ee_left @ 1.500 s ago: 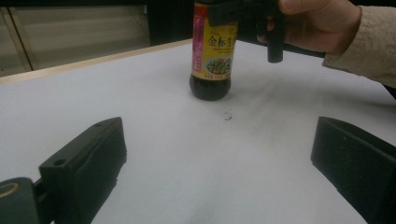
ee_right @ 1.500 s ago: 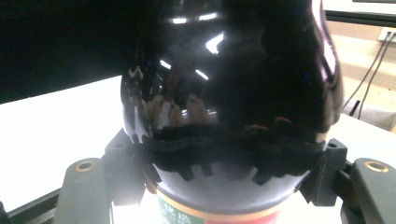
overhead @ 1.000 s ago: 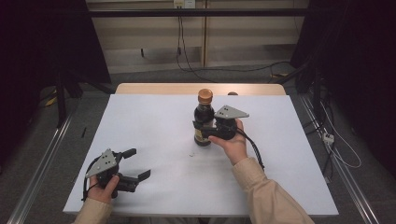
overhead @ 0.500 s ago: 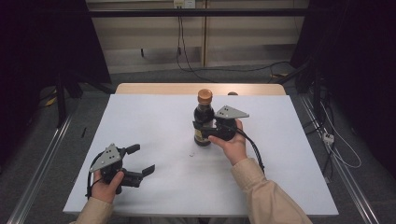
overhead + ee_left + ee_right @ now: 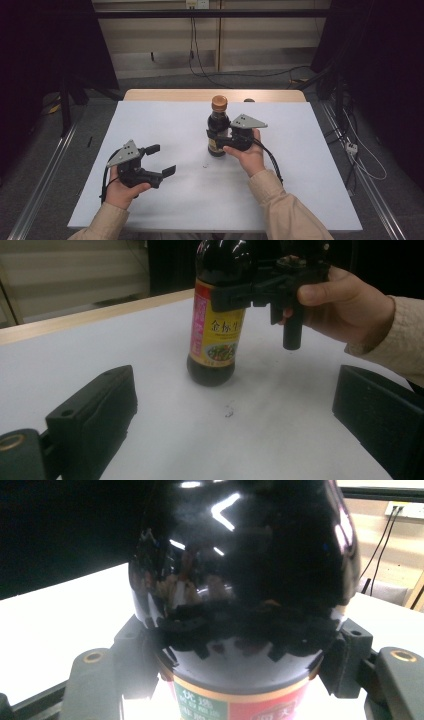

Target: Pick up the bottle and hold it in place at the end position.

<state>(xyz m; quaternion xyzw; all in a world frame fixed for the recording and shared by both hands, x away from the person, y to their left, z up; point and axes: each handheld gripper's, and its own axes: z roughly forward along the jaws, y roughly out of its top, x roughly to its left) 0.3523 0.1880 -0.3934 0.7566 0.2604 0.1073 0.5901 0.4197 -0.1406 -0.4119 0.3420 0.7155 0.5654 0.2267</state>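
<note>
**Steadying a dark sauce bottle while the other tool stood ready**

Spreading across most of the high view was the white surface (image 5: 300, 200), bare but for one small speck (image 5: 205, 164) near its middle, which left both hands room to work. On it, towards the far edge and a little right of centre, stood the bottle (image 5: 218, 127), upright on its base with its brown cap (image 5: 219, 103) on.

The right tool (image 5: 220, 136) was pinching the bottle's body from the side, above the label. That level grip at mid-height probably served to hold the bottle steady, leaving the cap free from above. The person's right hand (image 5: 248, 152) wrapped the tool's handle behind it.

The left tool (image 5: 161, 160) hung near the front left of the surface, well apart from the bottle, its jaws spread and holding nothing, turned towards the bottle as if to take some part of it.

The high view gave the layout and the cap, which neither tool's camera caught. The left gripper view showed the pink and yellow label (image 5: 216, 330), the rounded base resting flat, and the right tool's jaw lying across the label's top edge. The right gripper view showed the glossy dark shoulder pressed tight between both black jaws, confirming contact on each side.
</note>
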